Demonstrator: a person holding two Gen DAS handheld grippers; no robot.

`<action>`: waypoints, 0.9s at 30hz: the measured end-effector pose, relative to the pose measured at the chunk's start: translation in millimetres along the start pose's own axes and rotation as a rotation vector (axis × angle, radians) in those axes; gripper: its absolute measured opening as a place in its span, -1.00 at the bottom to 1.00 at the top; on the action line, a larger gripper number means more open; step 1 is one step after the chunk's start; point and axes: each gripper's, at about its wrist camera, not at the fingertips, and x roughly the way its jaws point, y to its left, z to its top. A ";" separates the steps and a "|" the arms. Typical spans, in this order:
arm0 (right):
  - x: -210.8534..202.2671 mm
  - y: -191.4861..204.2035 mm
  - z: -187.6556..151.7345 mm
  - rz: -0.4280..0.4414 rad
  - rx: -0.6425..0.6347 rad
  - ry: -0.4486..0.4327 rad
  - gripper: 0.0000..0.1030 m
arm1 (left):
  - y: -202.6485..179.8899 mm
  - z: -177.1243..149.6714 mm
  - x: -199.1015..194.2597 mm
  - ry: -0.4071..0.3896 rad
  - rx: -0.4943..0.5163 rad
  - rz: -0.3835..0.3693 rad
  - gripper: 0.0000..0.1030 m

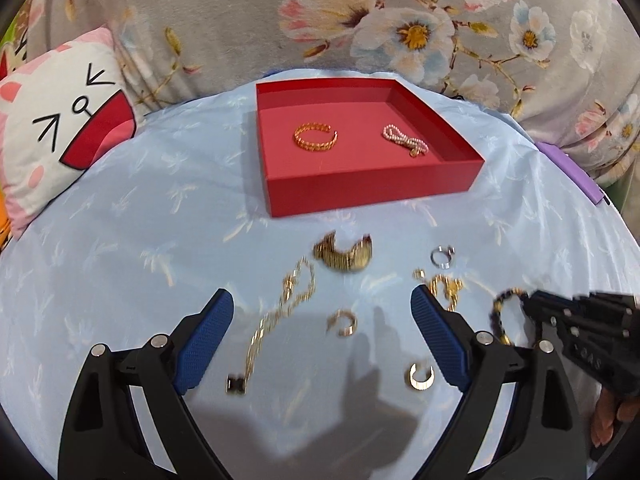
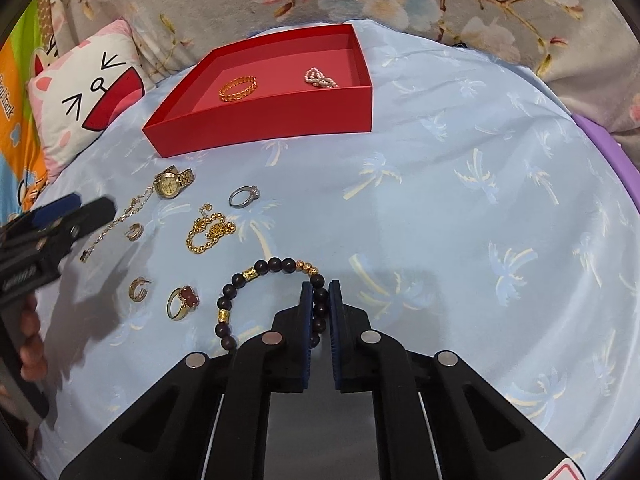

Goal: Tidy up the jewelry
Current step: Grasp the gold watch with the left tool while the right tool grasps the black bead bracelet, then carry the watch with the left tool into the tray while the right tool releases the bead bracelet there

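A red tray (image 1: 372, 192) (image 2: 260, 128) holds a gold bangle (image 1: 316, 138) (image 2: 238, 88) and a pearl bracelet (image 1: 405, 140) (image 2: 320, 78). My right gripper (image 2: 320, 292) is shut on a dark bead bracelet (image 2: 276, 266) (image 1: 504, 308) lying on the blue cloth. My left gripper (image 1: 322, 308) is open above a thin gold chain (image 1: 280, 312) (image 2: 116, 220) and a hoop earring (image 1: 344, 322) (image 2: 136, 232). Nearby lie a gold watch (image 1: 346, 254) (image 2: 172, 184), a silver ring (image 1: 443, 257) (image 2: 244, 196), a gold bead chain (image 2: 210, 232), a second earring (image 1: 421, 376) (image 2: 138, 290) and a red-stone ring (image 2: 184, 302).
The blue palm-print cloth (image 2: 460, 220) covers the surface. A cat cushion (image 1: 60, 132) lies at the back left, a floral blanket (image 1: 360, 20) behind the tray, and a purple edge (image 1: 572, 172) at the right.
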 end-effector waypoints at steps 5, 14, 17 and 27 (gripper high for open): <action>-1.1 -0.7 -2.2 0.004 0.006 -0.007 -0.87 | -5.4 15.6 32.2 0.057 0.009 -0.025 0.45; -1.2 -3.4 -2.4 0.020 0.017 -0.011 -0.86 | -10.9 17.7 60.6 0.114 0.020 -0.054 -0.22; -1.3 -3.6 -2.4 0.020 0.018 -0.011 -0.86 | -10.3 16.8 62.7 0.120 0.013 -0.073 -0.52; -12.7 -6.5 3.6 0.024 0.032 -0.043 -0.87 | -13.3 17.7 49.4 0.110 0.013 -0.148 -0.82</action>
